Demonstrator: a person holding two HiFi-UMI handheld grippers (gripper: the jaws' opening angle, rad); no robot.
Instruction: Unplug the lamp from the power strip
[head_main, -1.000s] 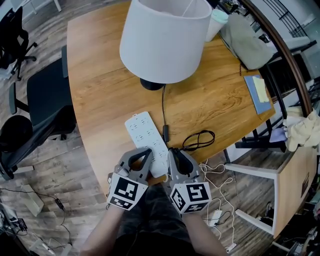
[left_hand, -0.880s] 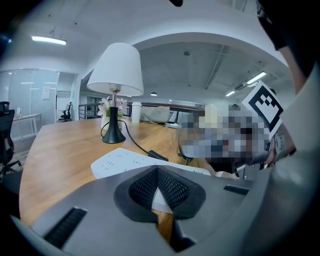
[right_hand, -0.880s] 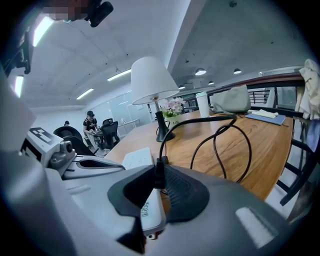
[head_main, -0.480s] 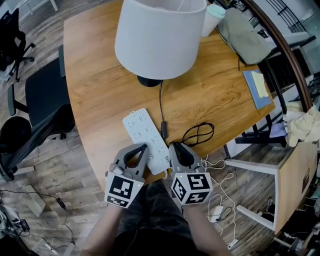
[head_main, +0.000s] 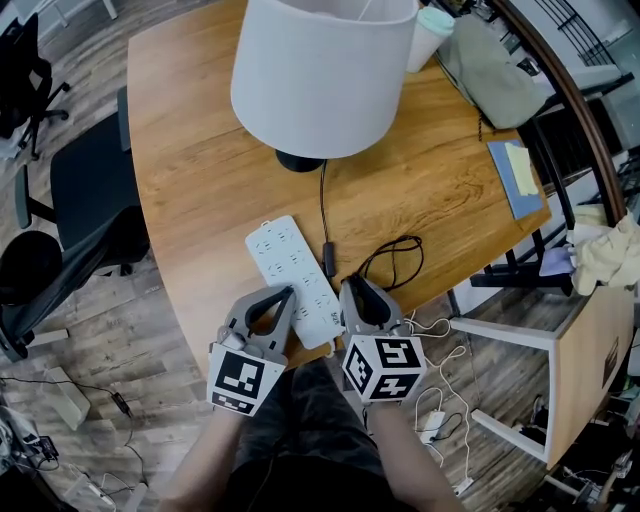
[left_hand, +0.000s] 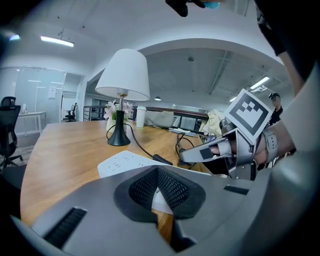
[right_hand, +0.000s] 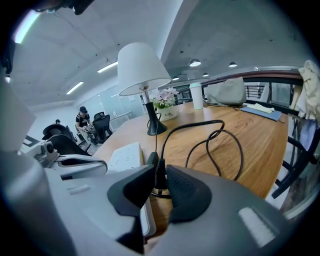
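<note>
Head view, left gripper (head_main: 289, 294) clenched at power strip (head_main: 288, 262), right gripper (head_main: 347, 288) tilted down, grasping plug (right_hand: 160, 174)

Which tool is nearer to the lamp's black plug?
Right. The right tool has the black plug between its jaws; the left tool sits on the power strip's other side.
</note>
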